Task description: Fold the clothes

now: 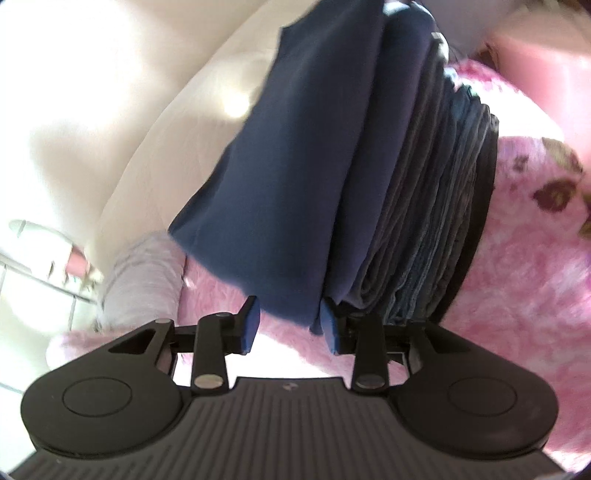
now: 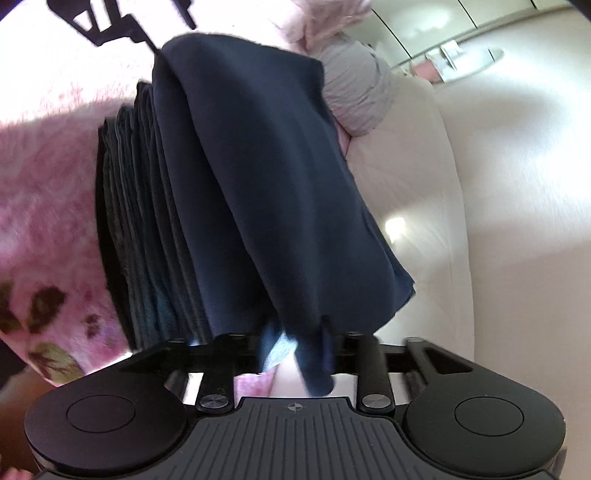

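A folded navy garment (image 1: 295, 166) lies tilted on top of a stack of folded dark clothes (image 1: 436, 229) on a pink fluffy blanket (image 1: 524, 277). My left gripper (image 1: 290, 326) is open at one end of it, and the garment's edge hangs between the blue pads (image 1: 249, 326) without being pinched. From the other end, the same navy garment (image 2: 277, 184) runs down into my right gripper (image 2: 295, 354). A bunch of cloth covers the right gripper's pads, so its hold is unclear. The stack (image 2: 147, 240) sits to the left of the garment there.
The blanket has dark flower prints (image 2: 40, 306). A pale grey bundle of cloth (image 1: 144, 277) lies past the stack at the blanket's edge, also seen as a grey bundle (image 2: 358, 96). A cream surface (image 2: 413, 221) borders the blanket. My left gripper's frame (image 2: 122, 18) shows at the top.
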Tool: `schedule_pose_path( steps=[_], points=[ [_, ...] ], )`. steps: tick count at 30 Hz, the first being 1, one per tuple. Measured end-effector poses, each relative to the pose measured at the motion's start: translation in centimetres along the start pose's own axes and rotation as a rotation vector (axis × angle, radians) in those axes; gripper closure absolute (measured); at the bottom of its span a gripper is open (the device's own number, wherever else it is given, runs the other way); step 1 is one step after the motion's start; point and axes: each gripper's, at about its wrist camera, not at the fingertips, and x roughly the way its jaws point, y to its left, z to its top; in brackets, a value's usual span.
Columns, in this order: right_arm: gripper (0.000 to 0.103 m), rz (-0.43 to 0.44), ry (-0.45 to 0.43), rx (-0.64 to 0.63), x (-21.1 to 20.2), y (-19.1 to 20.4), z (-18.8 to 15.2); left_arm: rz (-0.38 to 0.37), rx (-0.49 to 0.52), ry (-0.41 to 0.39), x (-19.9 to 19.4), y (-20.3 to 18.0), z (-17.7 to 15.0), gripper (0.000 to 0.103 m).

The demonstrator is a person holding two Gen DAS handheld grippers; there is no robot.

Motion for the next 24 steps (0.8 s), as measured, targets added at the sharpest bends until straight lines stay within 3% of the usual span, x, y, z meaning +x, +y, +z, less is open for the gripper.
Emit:
schedule_pose_path(
  steps=[1,7,11,14,18,24],
  points=[
    [0.053,0.013,-0.004,0.028,-0.7,-0.1,0.1,-0.008,-0.037,-0.003,-0.6,0.6,-0.2,0.071],
    [0.053,0.133,-0.141,0.346,-4.9,-3.7,2.1,-0.006,-0.282,-0.027,-2.1,5.8,0.3,0.071],
    [0.053,0.206,-0.202,0.574,-3.0,-7.9,4.0,-0.063,-0.408,-0.050,0.1,8.6,2.4,0.073],
    [0.053,0.314,-0.228,0.744,0.3,-9.9,3.9,-0.131,-0.459,-0.050,2.7,9.0,3.8,0.073],
    [0.053,0.408,-0.145,0.797,4.2,-8.7,2.6,-0.228,-0.480,0.004,4.3,8.2,2.9,0.080],
    [0.053,0.445,-0.118,0.803,4.2,-6.8,0.4,-0.261,-0.471,0.025,3.5,7.5,2.8,0.080]
  ],
)
